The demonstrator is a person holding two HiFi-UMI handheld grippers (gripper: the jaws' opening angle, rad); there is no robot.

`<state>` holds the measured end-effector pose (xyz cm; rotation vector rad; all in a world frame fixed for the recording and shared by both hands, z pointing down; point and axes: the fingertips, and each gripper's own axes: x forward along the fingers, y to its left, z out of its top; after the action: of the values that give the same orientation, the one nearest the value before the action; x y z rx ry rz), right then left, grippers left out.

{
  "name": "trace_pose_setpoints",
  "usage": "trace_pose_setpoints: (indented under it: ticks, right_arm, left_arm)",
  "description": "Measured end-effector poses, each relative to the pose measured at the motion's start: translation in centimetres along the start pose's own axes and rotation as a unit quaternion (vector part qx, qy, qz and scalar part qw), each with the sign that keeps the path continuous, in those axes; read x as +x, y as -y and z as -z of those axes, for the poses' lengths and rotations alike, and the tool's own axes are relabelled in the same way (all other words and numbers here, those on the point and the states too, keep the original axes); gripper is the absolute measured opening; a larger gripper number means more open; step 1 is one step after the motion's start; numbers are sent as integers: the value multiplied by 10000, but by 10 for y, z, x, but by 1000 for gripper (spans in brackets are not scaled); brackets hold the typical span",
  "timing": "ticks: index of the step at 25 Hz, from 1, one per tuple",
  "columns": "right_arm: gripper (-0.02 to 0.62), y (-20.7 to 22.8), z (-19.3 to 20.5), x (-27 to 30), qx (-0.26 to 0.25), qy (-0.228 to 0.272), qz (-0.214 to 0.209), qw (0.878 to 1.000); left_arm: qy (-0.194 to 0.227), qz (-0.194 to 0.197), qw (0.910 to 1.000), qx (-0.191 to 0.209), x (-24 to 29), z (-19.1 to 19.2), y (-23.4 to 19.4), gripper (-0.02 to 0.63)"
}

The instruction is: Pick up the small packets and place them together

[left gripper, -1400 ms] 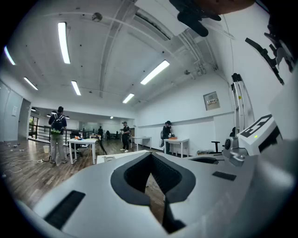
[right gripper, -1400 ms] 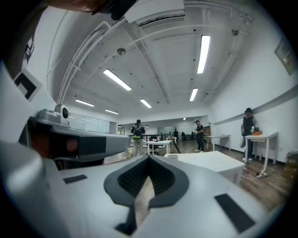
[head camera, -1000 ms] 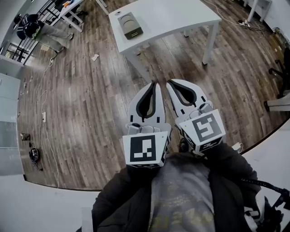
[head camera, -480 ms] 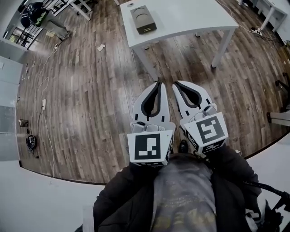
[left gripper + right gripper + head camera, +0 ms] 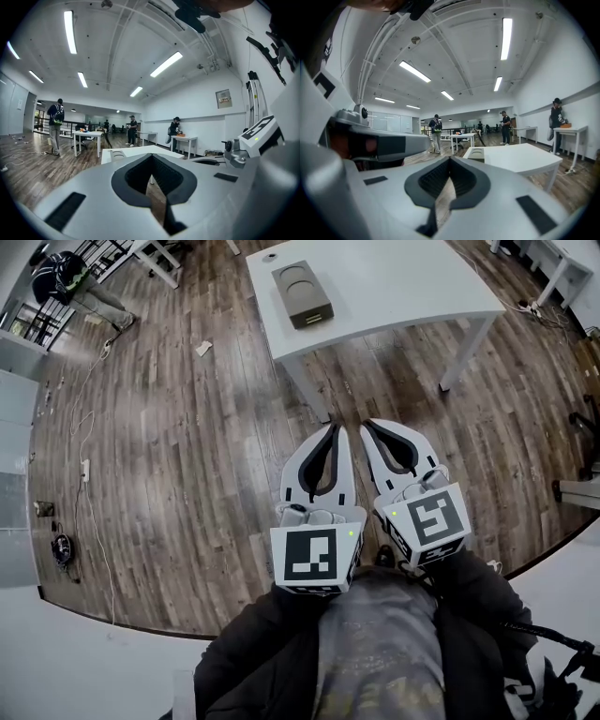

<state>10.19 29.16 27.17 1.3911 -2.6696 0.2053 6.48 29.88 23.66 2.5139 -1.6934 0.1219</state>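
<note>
Left tongs (image 5: 331, 430) are closed: the 2 jaws meet at the tips w/ nothing btwn them, & the left gripper view shows only wood floor (image 5: 187, 446) through the eye-shaped gap behind the tips. Right tongs (image 5: 367, 426) are closed the same way & hold nothing. The 2 sit just beside each other, not touching, held roughly level above the floor w/ tips pointing to the far side. Each carries a marker cube at its near end, the left cube (image 5: 314, 559) & the right cube (image 5: 431, 521), each w/ 1 small green light. Right behind the cubes is the person's torso in a dark jacket (image 5: 253, 652). Beyond the tips stands a white table (image 5: 403, 277), its nearest leg just past them. A flat grey box (image 5: 305, 294) w/ a round recess in its top lies on the table's left part, near the edge; the right gripper view shows it at the table's near-left corner. The small packets can't be made out in any view. On the floor to the left run thin cables (image 5: 89, 474), & a pale scrap (image 5: 202, 349) lies near the table's far-left side. At the far left a person (image 5: 70, 282) is standing. The gripper views show an open room w/ strip lights, more white desks & several ppl standing far off.
</note>
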Motion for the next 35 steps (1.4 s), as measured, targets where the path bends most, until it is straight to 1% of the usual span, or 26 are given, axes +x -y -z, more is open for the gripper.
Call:
trace_pose_setpoints:
  ticks: [7,10,15,18,20,24,26,30,32,35]
  right_arm:
    - [5,-1,-5,43,-77,-139,20,9999]
    - [5,4,-13,62,-126,-121,78,9998]
    - [5,6,-22,92,-164,-89,147,9997]
    - [5,12,-25,107,-161,-92,174,9997]
    - [6,16,-27,115,-147,-79,166,9997]
    - [5,26,-31,132,-300,-34,133,9995]
    - [5,32,-33,143,-281,-35,73,9996]
    - [5,35,-39,155,-298,-11,-76,9995]
    - [5,40,-40,160,-333,-14,-95,9994]
    - [5,49,-35,166,-256,-97,-106,9996]
  left_arm:
    - [6,27,9998,-175,25,-4,-39,0]
    - [44,71,9998,-194,38,-7,-52,1]
    - [-24,156,9998,-151,54,-7,-74,0]
    - [-84,138,9998,-151,62,-6,-85,2]
    - [-142,120,9997,-150,67,-6,-90,0]
    - [-179,33,9997,-154,87,-6,-101,0]
    - [-133,0,9998,-134,98,-9,-105,0]
    - [-134,-55,9998,-119,112,-14,-106,0]
    - [-143,-76,9998,-129,120,-14,-108,1]
    - [-206,-97,9996,-161,131,-10,-108,1]
